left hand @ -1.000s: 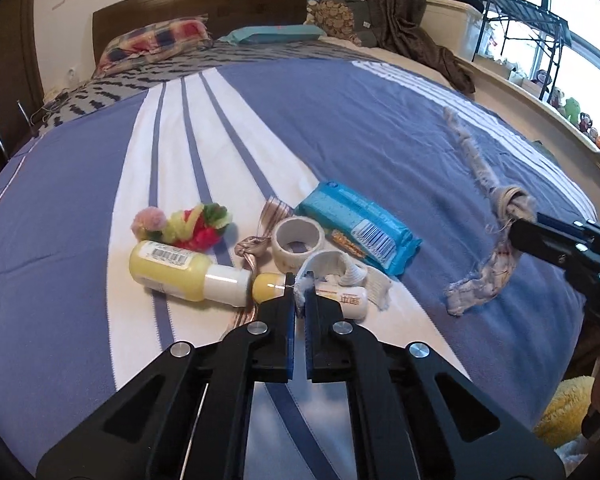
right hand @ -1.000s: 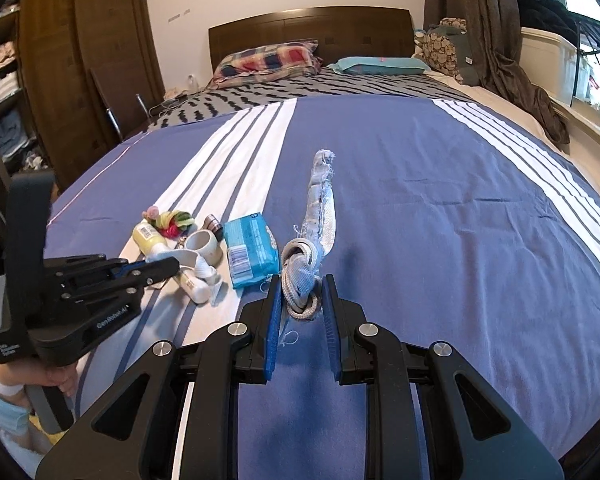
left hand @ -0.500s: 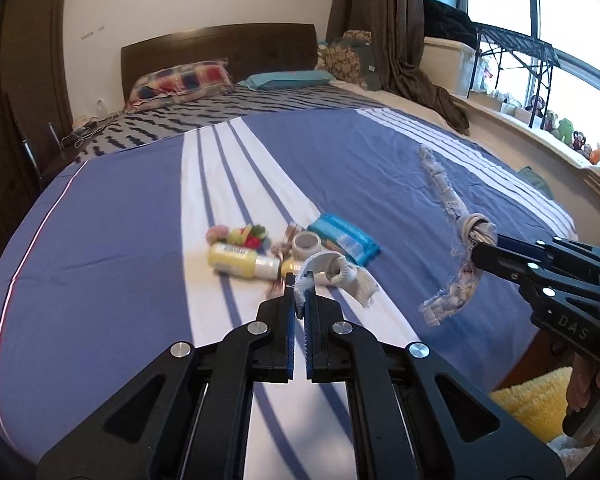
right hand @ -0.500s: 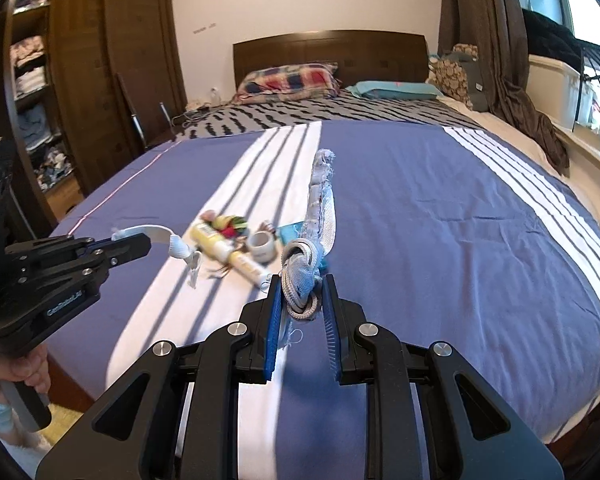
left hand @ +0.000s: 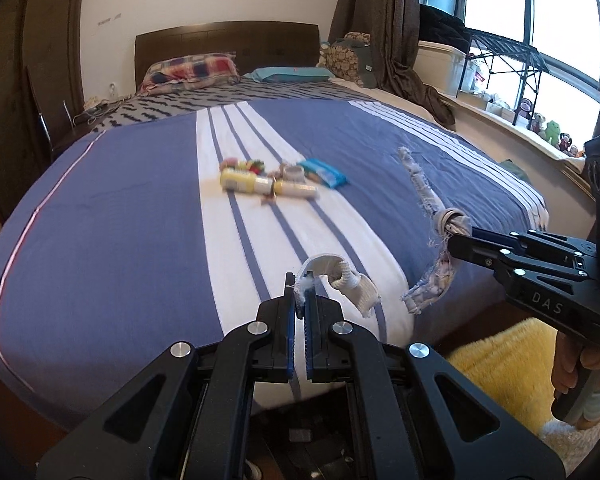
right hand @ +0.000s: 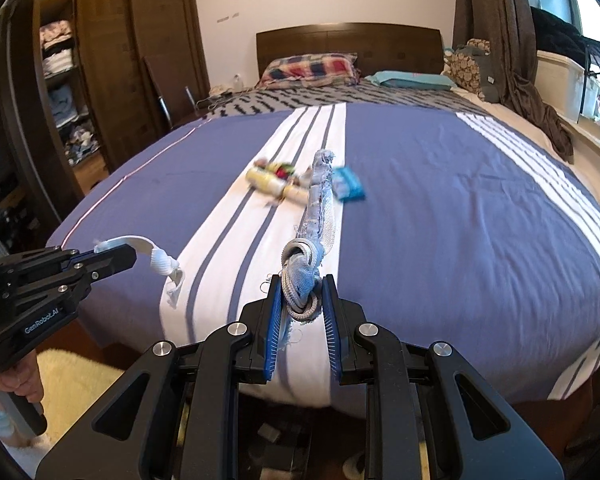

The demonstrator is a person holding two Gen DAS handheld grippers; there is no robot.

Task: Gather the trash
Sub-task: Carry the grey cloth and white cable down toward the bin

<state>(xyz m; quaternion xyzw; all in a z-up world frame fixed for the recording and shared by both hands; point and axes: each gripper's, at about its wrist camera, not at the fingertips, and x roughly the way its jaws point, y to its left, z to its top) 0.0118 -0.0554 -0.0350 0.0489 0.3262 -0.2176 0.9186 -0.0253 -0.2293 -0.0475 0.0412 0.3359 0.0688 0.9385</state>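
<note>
Both grippers have pulled back from the pile since a second ago, so the bottles and packet that sat right at the left fingertips now lie well up the bed, and the bed's foot edge shows under both tools.

The left gripper (left hand: 300, 294) has its fingers pressed almost together on the frayed end of a white cloth strip (left hand: 342, 278), which arches up from the tips and droops to the right, its knotted middle and loose tail hanging clear above the striped bedspread (left hand: 120, 220). From the right wrist view the same strip (right hand: 156, 256) curls out of the left gripper (right hand: 118, 254) over the bed's near corner.

The right gripper (right hand: 300, 300) pinches a knotted blue-grey rag (right hand: 302, 276) between its blue pads (right hand: 274, 320); the knot sits in the grip and the rag's long tail stands out ahead of the fingers. In the left wrist view that rag (left hand: 446, 226) hangs from the right gripper (left hand: 458, 242), one end trailing up the bedspread, the other dangling past the bed's edge.

Further up, on the white stripes, lie a yellow bottle (left hand: 238, 180), a smaller bottle (left hand: 296, 190), a tape roll (left hand: 293, 171), a blue packet (left hand: 324, 172) and a coloured pom-pom bundle (left hand: 244, 165), touching or just beside one another. Pillows (left hand: 192, 70) rest against the headboard (left hand: 228, 46). A yellow rug (left hand: 500, 364) lies on the floor by the bed's foot.
</note>
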